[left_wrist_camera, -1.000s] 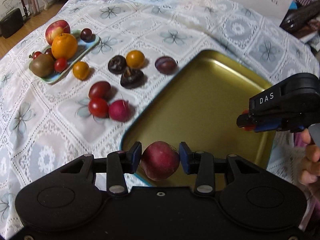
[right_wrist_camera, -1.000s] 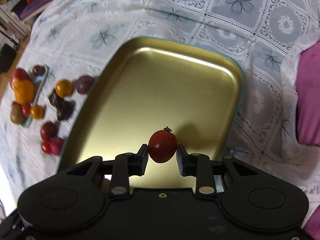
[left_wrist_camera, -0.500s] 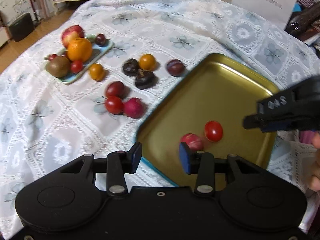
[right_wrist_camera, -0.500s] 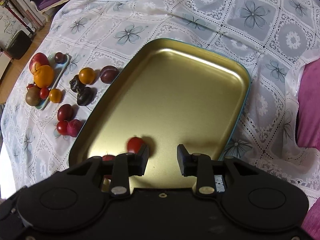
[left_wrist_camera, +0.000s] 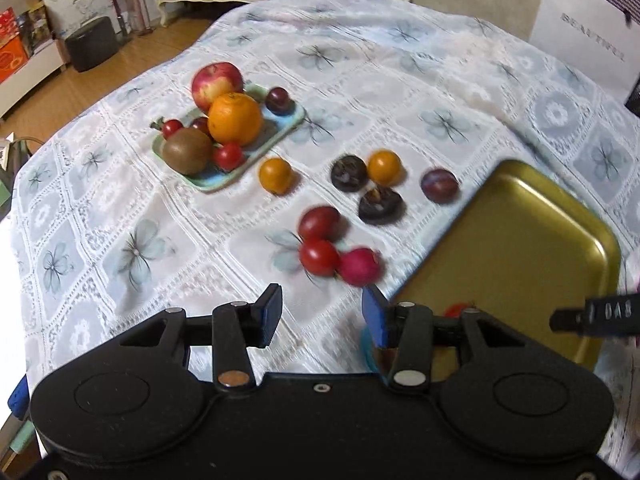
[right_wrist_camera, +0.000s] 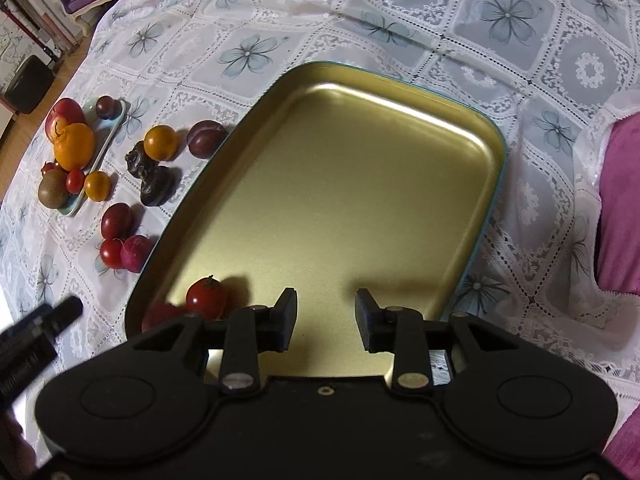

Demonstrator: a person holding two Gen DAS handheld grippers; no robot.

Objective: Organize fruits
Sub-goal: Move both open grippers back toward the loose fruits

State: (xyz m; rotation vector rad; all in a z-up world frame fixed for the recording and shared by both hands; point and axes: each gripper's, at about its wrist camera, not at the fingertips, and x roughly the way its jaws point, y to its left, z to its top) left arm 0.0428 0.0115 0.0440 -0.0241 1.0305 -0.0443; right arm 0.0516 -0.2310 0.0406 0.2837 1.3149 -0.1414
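Both hand-held grippers hang empty over the near end of the lace-covered tabletop: the left hand-held gripper with its jaws spread wide above bare cloth, the right hand-held gripper with its jaws parted over the gold tray.

Two fruits lie in the tray's near left corner: a cherry tomato and a darker red fruit, half hidden by the right gripper's body. Both are round and lie on smooth metal, so a knock to the tray rim from either gripper would likely set them rolling; the left one sits just beside that rim.

Loose on the cloth left of the tray lie eight pieces:
- a near cluster of three, a dark red plum, a red tomato and a pink radish-like fruit, packed so closely that closing on one could nudge its neighbours away;
- farther off, two orange tomatoes, two wrinkled dark fruits and a purple plum.

Farthest, the small green plate carries seven: an apple, an orange, a kiwi, a dark plum and three small red fruits, heaped enough that lifting one may topple others.
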